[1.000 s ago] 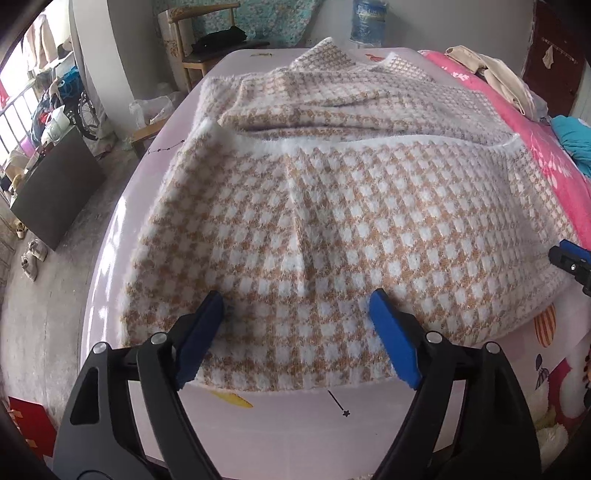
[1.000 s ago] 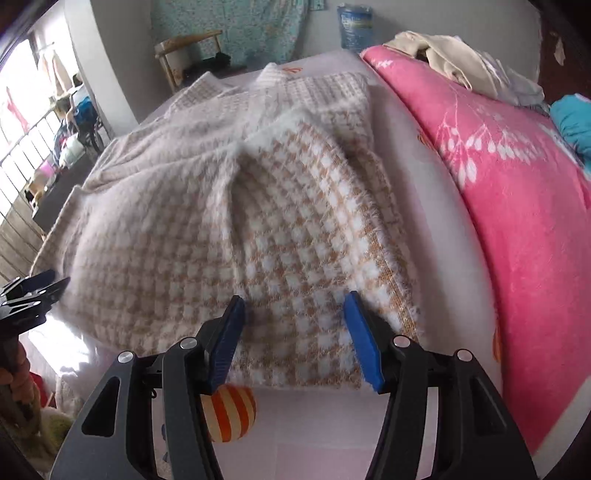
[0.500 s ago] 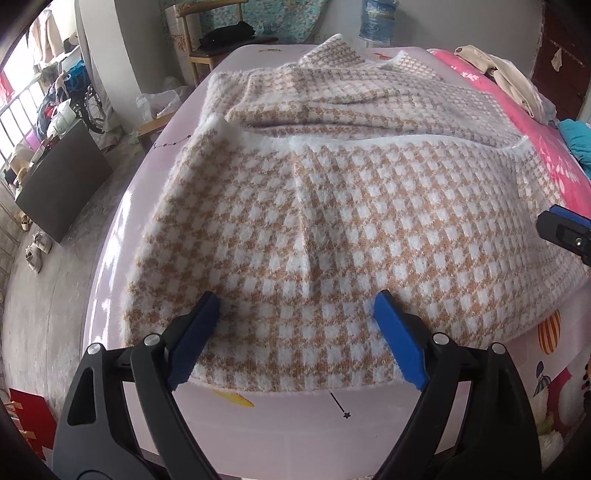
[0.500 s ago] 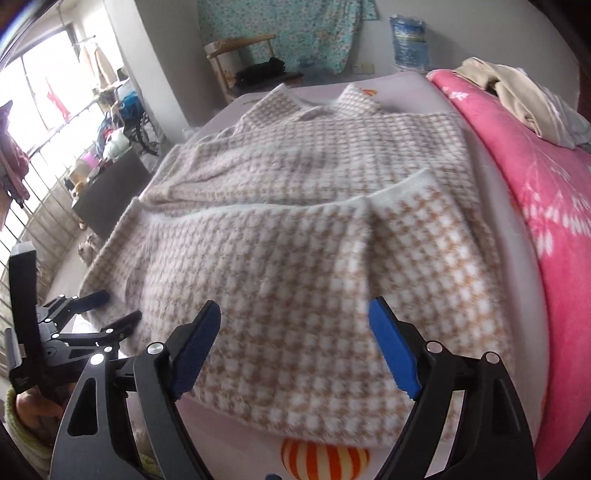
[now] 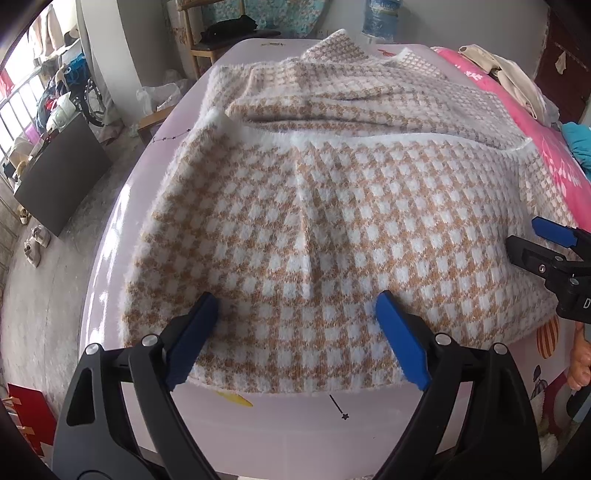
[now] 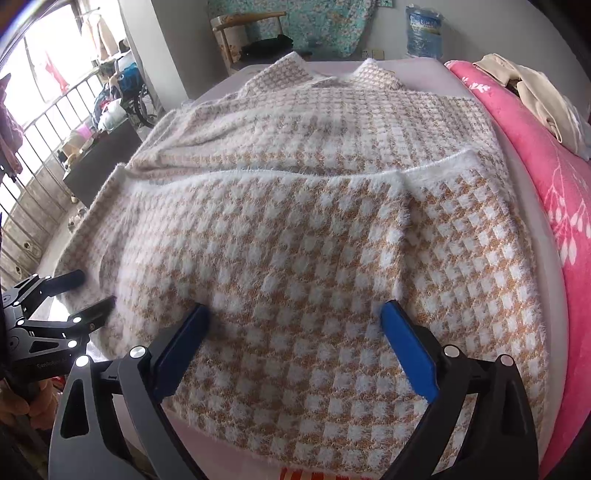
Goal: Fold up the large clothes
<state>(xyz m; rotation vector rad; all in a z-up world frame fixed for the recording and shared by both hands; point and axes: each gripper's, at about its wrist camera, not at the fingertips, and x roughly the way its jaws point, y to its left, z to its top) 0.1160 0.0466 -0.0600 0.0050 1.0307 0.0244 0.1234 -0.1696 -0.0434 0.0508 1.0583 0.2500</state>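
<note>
A fuzzy tan-and-white houndstooth garment (image 5: 351, 221) lies spread on the lilac bed sheet (image 5: 295, 424). Its near part is folded up over itself, and the white hem (image 6: 295, 173) runs across the middle. My left gripper (image 5: 297, 299) is open above the near-left folded edge. My right gripper (image 6: 295, 306) hovers over the near-right part with its jaws opening. The cloth lies flat under it and its pads do not press on the cloth. Each gripper shows in the other's view: the right gripper (image 5: 546, 251) at the right edge and the left gripper (image 6: 74, 295) at the left edge.
A pink floral blanket (image 6: 554, 166) lines the bed's right side, with beige clothes (image 6: 535, 88) piled on it. A water jug (image 6: 423, 33) and a wooden chair (image 6: 251, 37) stand beyond the bed. To the left are the floor, a dark board (image 5: 59, 173) and a railing.
The right gripper's jaws have spread much wider, and it has slid left from the garment's right corner to over the folded panel. The left gripper has kept its place.
</note>
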